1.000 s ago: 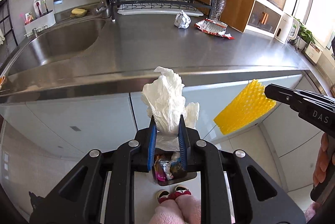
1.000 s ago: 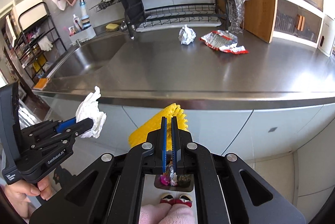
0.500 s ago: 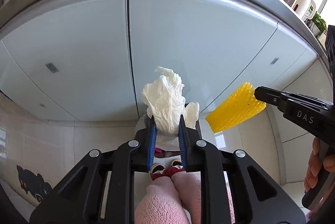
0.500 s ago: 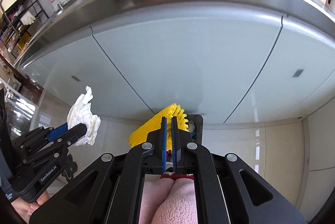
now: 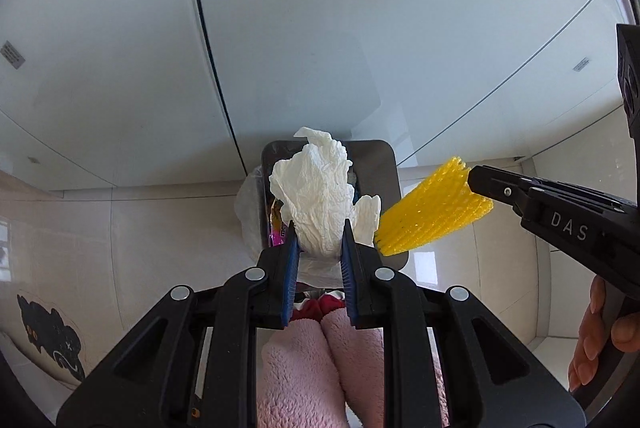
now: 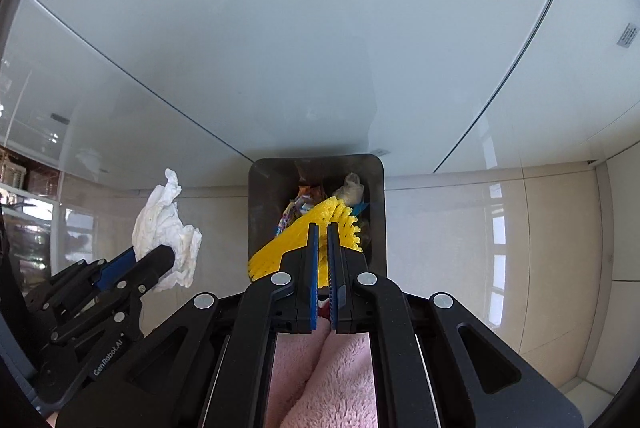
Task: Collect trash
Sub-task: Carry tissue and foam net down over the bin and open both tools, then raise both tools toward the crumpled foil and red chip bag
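My left gripper [image 5: 319, 233] is shut on a crumpled white paper towel [image 5: 316, 196], held over the dark trash bin [image 5: 386, 164] on the floor. The towel also shows in the right wrist view [image 6: 162, 224], left of the bin. My right gripper [image 6: 323, 234] is shut on a yellow foam net [image 6: 296, 240], held above the open bin [image 6: 260, 196], which holds several wrappers. In the left wrist view the net [image 5: 434, 208] hangs at the bin's right side, close to the towel.
White cabinet doors [image 5: 320, 28] stand right behind the bin. Beige floor tiles [image 6: 500, 228] surround it. The person's pink fuzzy trousers [image 5: 320, 368] and red slippers show below the grippers. A black cat sticker [image 5: 52, 332] is at lower left.
Both grippers have dropped from counter height and tilted down toward the floor. The counter has left view and the bin now sits under the towel and the net. Both grips are unchanged.
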A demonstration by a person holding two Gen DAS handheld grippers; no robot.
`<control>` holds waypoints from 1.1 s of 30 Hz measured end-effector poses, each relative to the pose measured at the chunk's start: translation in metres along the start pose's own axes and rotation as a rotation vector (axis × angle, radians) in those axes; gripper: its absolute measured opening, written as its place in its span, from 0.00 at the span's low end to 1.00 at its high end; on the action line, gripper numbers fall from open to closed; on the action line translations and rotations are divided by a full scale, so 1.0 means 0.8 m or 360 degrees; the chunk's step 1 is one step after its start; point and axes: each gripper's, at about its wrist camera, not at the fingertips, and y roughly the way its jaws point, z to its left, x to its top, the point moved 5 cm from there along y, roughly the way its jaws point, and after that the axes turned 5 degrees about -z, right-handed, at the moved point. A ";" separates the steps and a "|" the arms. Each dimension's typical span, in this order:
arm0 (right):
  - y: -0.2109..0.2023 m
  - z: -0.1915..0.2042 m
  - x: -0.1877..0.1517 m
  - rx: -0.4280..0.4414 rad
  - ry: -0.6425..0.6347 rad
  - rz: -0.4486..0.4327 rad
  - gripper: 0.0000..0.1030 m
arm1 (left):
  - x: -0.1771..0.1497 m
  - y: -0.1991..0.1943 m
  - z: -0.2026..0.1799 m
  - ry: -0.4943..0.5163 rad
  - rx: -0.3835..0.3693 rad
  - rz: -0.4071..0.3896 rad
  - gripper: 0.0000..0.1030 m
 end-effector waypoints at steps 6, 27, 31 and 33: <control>0.047 -0.004 0.005 -0.0038 0.0005 0.0084 0.05 | 0.001 0.055 -0.001 -0.0003 0.0012 0.0110 0.18; 0.093 -0.012 0.011 0.0009 0.0147 0.0175 0.66 | 0.009 0.068 0.004 0.0021 0.0011 0.0142 0.57; 0.083 -0.008 0.011 0.0013 0.0128 0.0182 0.72 | 0.009 0.047 0.006 -0.0002 -0.0007 0.0105 0.68; 0.071 -0.004 0.013 -0.0001 0.0096 0.0157 0.88 | 0.012 0.031 0.008 -0.0009 -0.0008 0.0075 0.75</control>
